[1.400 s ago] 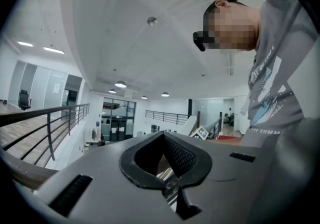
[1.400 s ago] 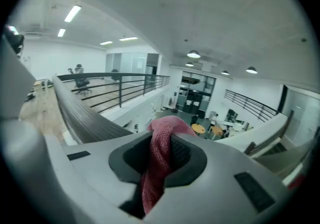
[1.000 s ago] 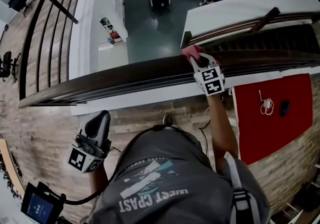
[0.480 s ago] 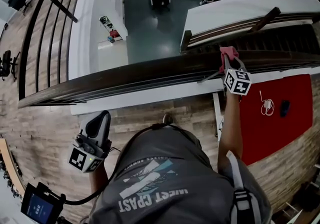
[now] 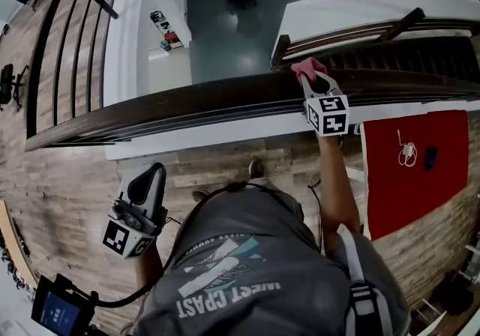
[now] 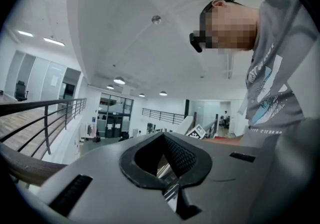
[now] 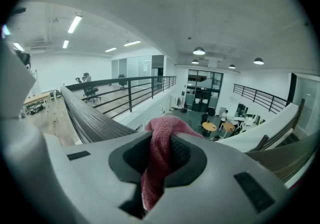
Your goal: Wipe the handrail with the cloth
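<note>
Right gripper (image 5: 313, 81): clamped on the cloth, tips down at the handrail, marker cube (image 5: 328, 115) facing up, arm stretched forward.
Left gripper (image 5: 147, 181): held low beside the left hip, well apart from the rail; jaws drawn almost together, only a thin slit between the pads, nothing in it.
Lower floor (image 5: 225, 34): dark, far beneath the rail, round tables at its far edge.
Handrail (image 5: 187, 102): dark wood, ribbed lengthwise, running left to right across the head view.
Red mat (image 5: 416, 169): flat on the plank floor to the person's right, a white cable (image 5: 407, 151) lying on it.
Cloth (image 5: 307, 68): pink-red, bunched, pinched between the right jaws, free end against the far edge of the handrail's top.
</note>
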